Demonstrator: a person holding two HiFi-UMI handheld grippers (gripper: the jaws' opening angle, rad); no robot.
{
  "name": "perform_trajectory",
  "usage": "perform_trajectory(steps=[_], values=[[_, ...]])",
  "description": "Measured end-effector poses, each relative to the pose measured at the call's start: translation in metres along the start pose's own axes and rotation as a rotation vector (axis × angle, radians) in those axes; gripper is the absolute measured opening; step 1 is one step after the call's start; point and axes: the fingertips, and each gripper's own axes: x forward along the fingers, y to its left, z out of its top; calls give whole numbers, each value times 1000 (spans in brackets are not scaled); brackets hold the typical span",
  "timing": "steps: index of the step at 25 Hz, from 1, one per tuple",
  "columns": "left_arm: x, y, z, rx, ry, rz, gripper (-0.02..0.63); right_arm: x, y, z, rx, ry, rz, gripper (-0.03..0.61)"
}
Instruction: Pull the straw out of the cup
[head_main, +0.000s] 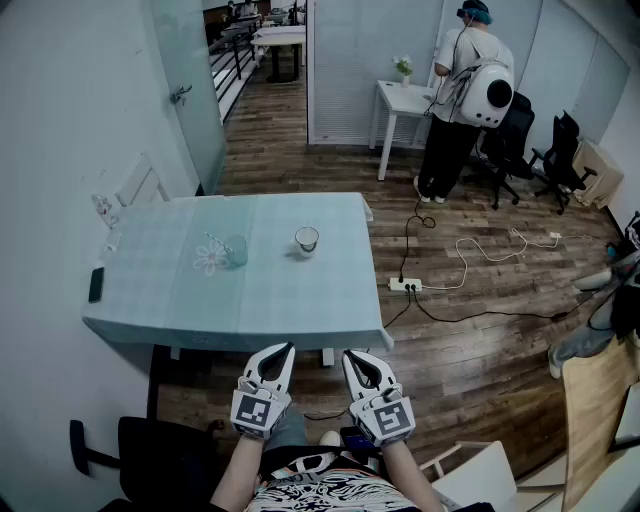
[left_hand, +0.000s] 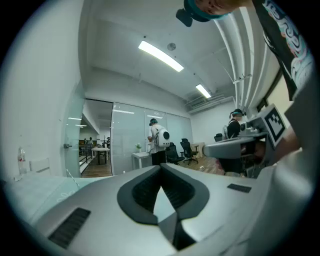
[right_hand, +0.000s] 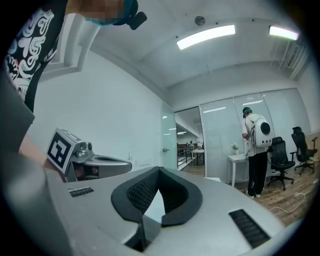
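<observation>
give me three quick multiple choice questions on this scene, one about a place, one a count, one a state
1. Where does the person wearing a round white backpack stand?
A. beside the small white side table
B. on the tablecloth
C. between the two grippers

2. How many hand-held grippers show in the head view?
A. one
B. two
C. three

3. What is between the jaws of the left hand-held gripper?
A. a straw
B. a cup
C. nothing, the jaws are together

Key:
1 A, the person stands right next to that table at the far wall.
2 B, the left hand-held gripper and the right hand-held gripper sit side by side at the bottom of the view.
3 C, the left gripper view shows the jaw tips meeting with nothing between them.
</observation>
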Motion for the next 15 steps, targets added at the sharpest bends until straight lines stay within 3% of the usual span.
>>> perform_trajectory(steps=[10,15], values=[[-14,-43,5,10,-10,-22,26,-36,-6,9,71,-35,18,-5],[-18,-36,15,-115,-92,-44,26,-31,-6,11,94,-43,27,-5]])
